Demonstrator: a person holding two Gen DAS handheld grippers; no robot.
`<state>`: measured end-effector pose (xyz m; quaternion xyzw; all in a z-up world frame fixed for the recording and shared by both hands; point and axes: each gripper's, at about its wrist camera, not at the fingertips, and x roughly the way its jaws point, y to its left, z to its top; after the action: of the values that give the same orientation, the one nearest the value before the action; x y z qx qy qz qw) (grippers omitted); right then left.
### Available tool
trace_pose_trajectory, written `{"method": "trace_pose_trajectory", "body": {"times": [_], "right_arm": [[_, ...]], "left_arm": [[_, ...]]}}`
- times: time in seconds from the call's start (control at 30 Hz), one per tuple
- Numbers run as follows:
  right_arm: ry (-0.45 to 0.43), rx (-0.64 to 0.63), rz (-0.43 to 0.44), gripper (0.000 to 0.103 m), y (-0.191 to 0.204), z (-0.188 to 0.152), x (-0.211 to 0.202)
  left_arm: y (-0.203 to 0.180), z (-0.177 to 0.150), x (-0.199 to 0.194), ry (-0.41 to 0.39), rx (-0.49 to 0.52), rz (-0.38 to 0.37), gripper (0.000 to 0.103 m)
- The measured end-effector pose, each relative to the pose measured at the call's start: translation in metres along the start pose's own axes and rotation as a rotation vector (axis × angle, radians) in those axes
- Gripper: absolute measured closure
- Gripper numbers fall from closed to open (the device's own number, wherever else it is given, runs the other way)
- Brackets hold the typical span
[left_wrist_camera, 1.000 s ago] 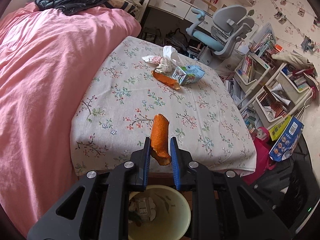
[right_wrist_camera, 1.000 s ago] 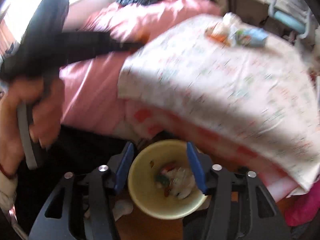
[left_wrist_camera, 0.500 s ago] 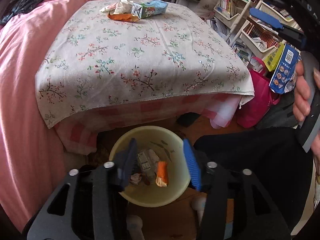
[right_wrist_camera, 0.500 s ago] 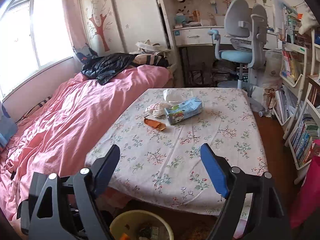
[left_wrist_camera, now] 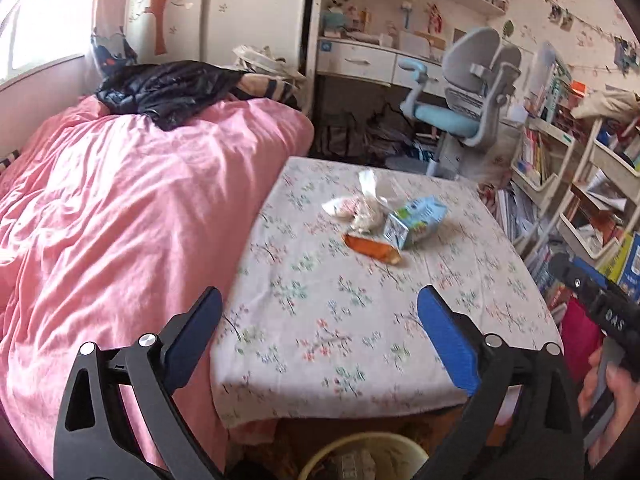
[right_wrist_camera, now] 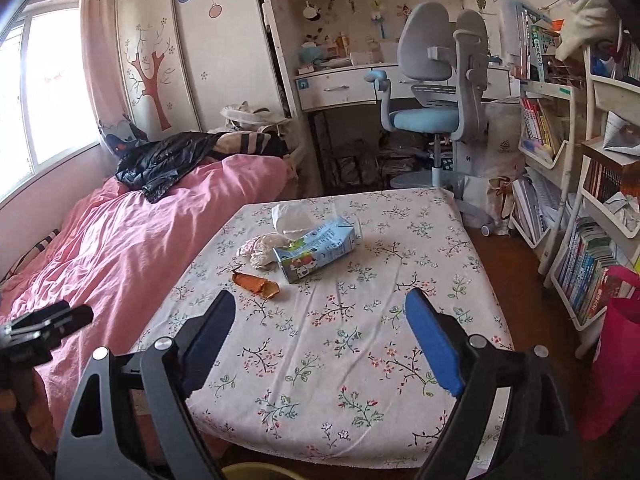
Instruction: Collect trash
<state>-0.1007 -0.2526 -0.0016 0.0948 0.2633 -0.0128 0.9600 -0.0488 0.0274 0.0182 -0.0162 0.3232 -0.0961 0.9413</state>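
Observation:
On the floral-clothed table (left_wrist_camera: 320,320) lie an orange wrapper (left_wrist_camera: 372,249) (right_wrist_camera: 256,283), a blue drink carton (left_wrist_camera: 416,222) (right_wrist_camera: 316,250), a crumpled paper wad (left_wrist_camera: 360,210) (right_wrist_camera: 260,248) and a white tissue (right_wrist_camera: 290,218). A yellow bin (left_wrist_camera: 320,454) (right_wrist_camera: 256,470) with trash inside stands on the floor below the table's near edge. My left gripper (left_wrist_camera: 320,300) hovers over that edge, its jaws opening wide with nothing between them. My right gripper (right_wrist_camera: 320,300) faces the same litter, jaws opening and empty too.
A bed with a pink duvet (left_wrist_camera: 120,220) borders the table's left side, with a black jacket (right_wrist_camera: 168,162) on it. A grey and blue desk chair (right_wrist_camera: 432,116) stands behind the table. Bookshelves (right_wrist_camera: 592,248) and a pink bag (right_wrist_camera: 616,360) crowd the right.
The left gripper held an orange wrapper, let it fall into the yellow bin, then rose and opened wide facing the table. The right gripper swung up from the bin and opened wider.

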Motion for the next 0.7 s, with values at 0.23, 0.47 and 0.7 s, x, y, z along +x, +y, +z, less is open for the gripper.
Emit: {"method": "trace_pose_trajectory", "body": {"times": [0.23, 0.47, 0.7], "right_arm": [[0.019, -0.068, 0.001, 0.015, 0.008, -0.004, 0.004], [0.041, -0.115, -0.015, 0.014, 0.01, -0.007, 0.006], [0.054, -0.112, -0.032, 0.014, 0.005, -0.007, 0.008]], "left_arm": [[0.014, 0.002, 0.016, 0.011, 0.022, 0.127, 0.008], [-0.003, -0.001, 0.014, 0.012, 0.083, 0.111, 0.008], [-0.004, -0.005, 0.021, 0.026, 0.076, 0.113, 0.008]]}}
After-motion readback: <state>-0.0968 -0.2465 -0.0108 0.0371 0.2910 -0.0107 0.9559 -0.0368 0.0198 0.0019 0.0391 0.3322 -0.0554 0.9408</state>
